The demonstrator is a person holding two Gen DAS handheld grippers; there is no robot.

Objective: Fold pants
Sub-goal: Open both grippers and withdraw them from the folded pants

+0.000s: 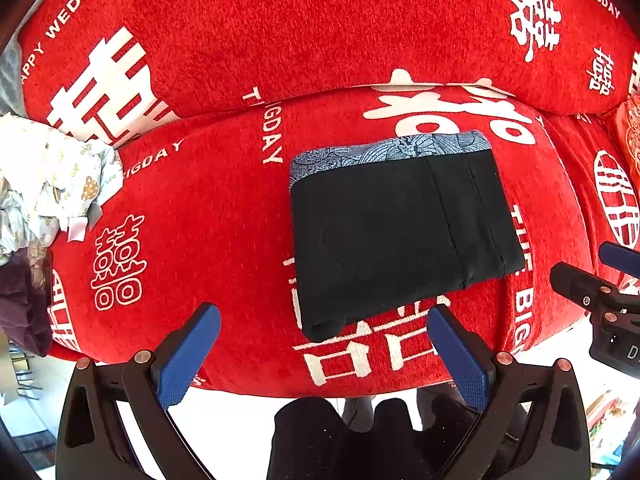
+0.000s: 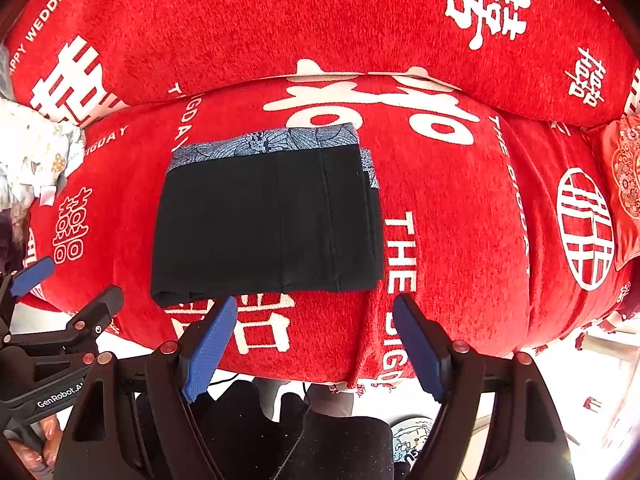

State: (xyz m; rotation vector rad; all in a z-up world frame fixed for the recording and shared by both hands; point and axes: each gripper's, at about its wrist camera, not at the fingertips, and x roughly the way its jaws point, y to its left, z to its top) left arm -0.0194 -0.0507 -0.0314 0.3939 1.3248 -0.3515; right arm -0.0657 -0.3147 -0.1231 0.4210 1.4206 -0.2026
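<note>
The black pants [image 1: 400, 236] lie folded into a compact rectangle on the red sofa seat [image 1: 208, 220], with a blue patterned waistband [image 1: 392, 148] along the far edge. They also show in the right wrist view [image 2: 268, 224]. My left gripper [image 1: 324, 320] is open and empty, just in front of the pants' near edge. My right gripper [image 2: 316, 312] is open and empty, at the near right corner of the pants. The right gripper shows at the right edge of the left view [image 1: 600, 276], and the left gripper at the left edge of the right view [image 2: 60, 280].
A red sofa back cushion [image 1: 320, 32] with white lettering rises behind the seat. A pile of pale patterned clothes [image 1: 48, 176] lies at the seat's left end. A red embroidered cushion [image 2: 624, 168] sits at the right. The seat's front edge and the person's dark legs [image 1: 360, 436] are below.
</note>
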